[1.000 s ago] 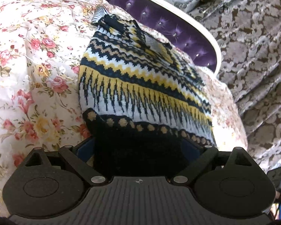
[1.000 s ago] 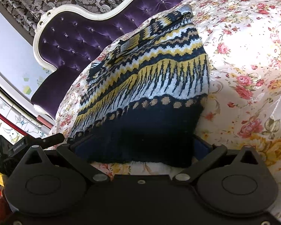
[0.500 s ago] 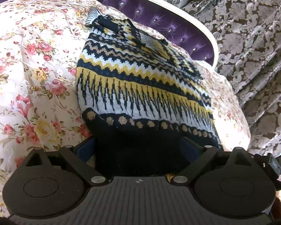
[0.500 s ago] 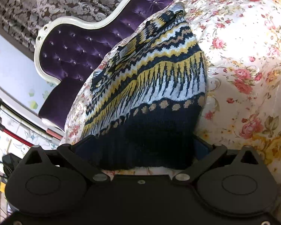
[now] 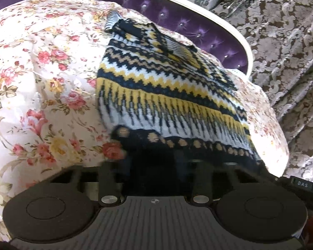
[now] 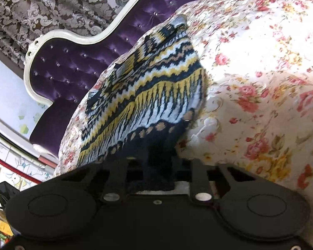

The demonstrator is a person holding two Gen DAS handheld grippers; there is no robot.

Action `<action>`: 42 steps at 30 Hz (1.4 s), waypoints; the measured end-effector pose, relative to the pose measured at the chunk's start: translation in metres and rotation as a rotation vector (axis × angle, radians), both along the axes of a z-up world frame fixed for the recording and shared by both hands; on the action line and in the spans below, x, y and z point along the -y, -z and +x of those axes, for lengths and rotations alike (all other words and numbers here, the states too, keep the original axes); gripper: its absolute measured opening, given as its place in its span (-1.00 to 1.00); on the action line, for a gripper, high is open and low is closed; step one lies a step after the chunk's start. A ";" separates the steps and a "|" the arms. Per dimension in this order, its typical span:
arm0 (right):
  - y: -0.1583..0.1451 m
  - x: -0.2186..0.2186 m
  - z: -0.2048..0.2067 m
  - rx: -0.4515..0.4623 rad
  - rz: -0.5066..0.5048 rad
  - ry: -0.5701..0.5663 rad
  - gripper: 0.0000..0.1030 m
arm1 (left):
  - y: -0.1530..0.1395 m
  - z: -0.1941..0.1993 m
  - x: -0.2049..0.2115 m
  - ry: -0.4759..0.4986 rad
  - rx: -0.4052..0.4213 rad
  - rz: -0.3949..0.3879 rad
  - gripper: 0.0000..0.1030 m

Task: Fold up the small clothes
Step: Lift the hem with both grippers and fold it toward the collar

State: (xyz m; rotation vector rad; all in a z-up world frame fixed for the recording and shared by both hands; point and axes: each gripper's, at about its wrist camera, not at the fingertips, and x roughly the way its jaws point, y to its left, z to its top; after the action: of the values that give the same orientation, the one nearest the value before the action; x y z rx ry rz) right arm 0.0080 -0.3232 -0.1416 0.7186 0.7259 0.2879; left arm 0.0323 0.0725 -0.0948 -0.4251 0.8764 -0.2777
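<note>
A small knitted sweater (image 5: 167,95) with navy, yellow and white zigzag bands lies flat on the floral bedspread (image 5: 41,83), its navy hem nearest me. In the left wrist view my left gripper (image 5: 156,162) is closing on the left part of that hem, with dark fabric gathered between its fingers. The right wrist view shows the same sweater (image 6: 148,95), and my right gripper (image 6: 159,166) is closing on the hem's right corner, which is bunched into a narrow fold between the pads. The fingertips are partly hidden by the knit.
A purple tufted headboard (image 5: 177,14) with a white frame curves behind the bed, also seen in the right wrist view (image 6: 73,62). Patterned grey-brown curtains (image 5: 281,41) hang beyond it. Floral bedspread (image 6: 260,62) spreads to the right of the sweater.
Both grippers went from wide open around the hem to closed in on it. The hem has bunched up between the fingers, and the sweater's near corners have pulled inward.
</note>
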 end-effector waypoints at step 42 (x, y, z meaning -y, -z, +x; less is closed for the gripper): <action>-0.075 0.018 0.074 0.248 0.297 -0.117 -0.69 | -0.033 0.043 -0.021 0.088 0.004 0.022 -0.01</action>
State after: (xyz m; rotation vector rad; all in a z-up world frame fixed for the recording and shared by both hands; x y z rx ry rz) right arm 0.0816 -0.3407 -0.0670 0.9040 0.4936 0.5898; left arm 0.0754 0.0939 -0.0620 -0.3663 0.8946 -0.3493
